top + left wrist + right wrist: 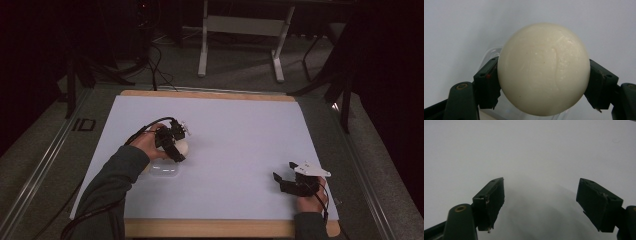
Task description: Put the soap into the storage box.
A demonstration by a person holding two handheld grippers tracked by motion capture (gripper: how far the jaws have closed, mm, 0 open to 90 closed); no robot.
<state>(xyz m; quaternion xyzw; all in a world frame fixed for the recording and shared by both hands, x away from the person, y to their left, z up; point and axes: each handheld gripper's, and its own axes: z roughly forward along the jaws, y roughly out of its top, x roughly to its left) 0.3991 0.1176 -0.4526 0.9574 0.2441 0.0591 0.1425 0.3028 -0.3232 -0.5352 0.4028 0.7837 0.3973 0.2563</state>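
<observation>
A cream-coloured round ball [543,68] is clamped between the two black jaws of my left gripper [544,82]. From above, that gripper [172,142] hangs over the left middle of the white sheet, the ball [182,147] peeking out beside it. Just below it lies a clear plastic container [163,170], whose rim [489,53] shows behind the ball in the left gripper view. My right gripper [283,176] rests near the sheet's front right, jaws spread wide with bare white surface between them [540,202].
The white sheet [230,130] covers a wooden board [200,94] on a grey table. Beyond the far edge stand a white desk frame [240,35] and loose cables [150,65] on the dark floor.
</observation>
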